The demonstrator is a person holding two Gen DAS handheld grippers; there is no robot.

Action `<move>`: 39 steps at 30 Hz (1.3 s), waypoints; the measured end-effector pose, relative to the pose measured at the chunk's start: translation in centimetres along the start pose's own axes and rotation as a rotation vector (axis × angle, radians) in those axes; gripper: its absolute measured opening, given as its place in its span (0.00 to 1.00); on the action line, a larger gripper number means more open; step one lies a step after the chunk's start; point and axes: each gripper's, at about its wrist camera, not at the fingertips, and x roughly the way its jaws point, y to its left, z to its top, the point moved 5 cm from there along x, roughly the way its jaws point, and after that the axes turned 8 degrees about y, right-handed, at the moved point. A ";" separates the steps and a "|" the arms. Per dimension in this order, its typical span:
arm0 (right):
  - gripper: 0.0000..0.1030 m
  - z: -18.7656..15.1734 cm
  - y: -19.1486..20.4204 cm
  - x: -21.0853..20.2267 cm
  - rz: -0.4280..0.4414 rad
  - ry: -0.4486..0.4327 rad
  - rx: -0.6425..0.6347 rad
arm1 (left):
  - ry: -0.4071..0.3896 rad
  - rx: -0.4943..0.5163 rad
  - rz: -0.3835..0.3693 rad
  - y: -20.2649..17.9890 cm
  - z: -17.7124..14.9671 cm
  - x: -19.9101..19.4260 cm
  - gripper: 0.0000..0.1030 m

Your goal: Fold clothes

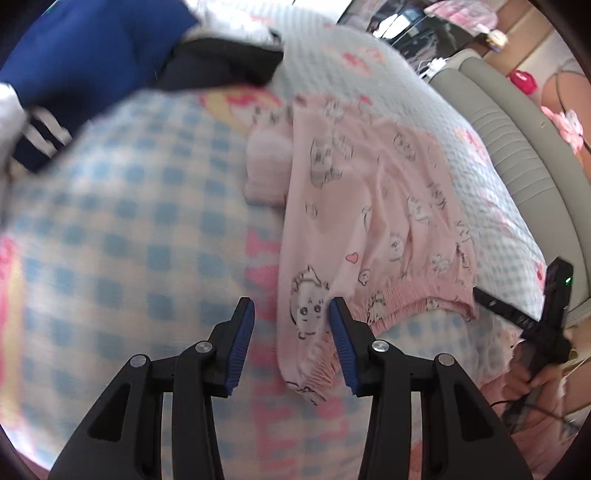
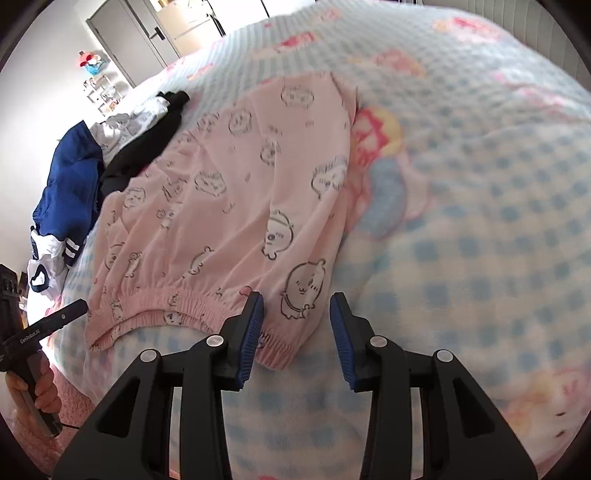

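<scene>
Left wrist view: my left tool (image 1: 291, 317) hangs spread over the bed, pinching nothing; the near cuff of the pink pants (image 1: 369, 221) lies between its fingers, low in the centre of the frame. The pants run up toward the centre, laid flat with the elastic waistband at the lower right, and they look doubled leg over leg, though I cannot be sure. A paler folded piece (image 1: 267, 166) sits touching their left edge. At the upper left a pile (image 1: 92, 59) of blue, black and white clothes lies loose. My judgement: the pants are at most partway folded and the pile is still to fold.

Right wrist view: my right tool (image 2: 296, 319) is spread too, holding nothing, over the cuff end of the pants at lower centre. The pile sits at the left edge of the frame.

The blanket (image 2: 480, 221) is a soft blue-and-white check with pink cartoon prints, so cloth will drag on it. A grey padded headboard (image 1: 517, 155) curves down the right of the left view; a door (image 2: 125, 33) and a small shelf show in the right view's upper left.
</scene>
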 end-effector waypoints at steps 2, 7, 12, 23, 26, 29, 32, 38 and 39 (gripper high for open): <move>0.37 -1.0 -0.1 1.2 -0.049 0.032 -0.005 | 0.015 -0.010 0.062 0.6 -0.4 0.5 0.28; 0.35 -2.3 -1.1 0.4 -0.098 0.029 -0.008 | 0.015 -0.060 0.081 2.0 -1.3 0.1 0.23; 0.38 -2.1 -1.2 0.4 0.011 0.032 0.022 | 0.024 -0.159 -0.160 2.5 -1.1 0.1 0.28; 0.38 -1.9 -0.6 0.9 0.257 0.044 0.068 | 0.090 -0.162 -0.266 1.5 -1.6 1.9 0.45; 0.42 -1.6 -0.8 2.0 0.187 0.056 0.073 | 0.111 -0.158 -0.238 0.9 -1.5 2.4 0.56; 0.48 -1.3 -0.7 3.4 0.149 0.070 0.090 | 0.102 -0.101 -0.170 -0.4 -1.0 2.8 0.53; 0.34 -1.2 -0.1 3.5 0.122 0.059 0.078 | 0.057 -0.074 -0.126 -1.2 -0.4 2.0 0.07; 0.06 -1.4 -0.8 -0.9 -0.176 -0.072 0.018 | -0.067 -0.053 0.044 -0.6 -0.2 -1.8 0.05; 0.06 -1.7 -1.4 -1.4 -0.217 -0.080 -0.001 | -0.049 -0.075 0.011 0.1 -0.4 -1.6 0.06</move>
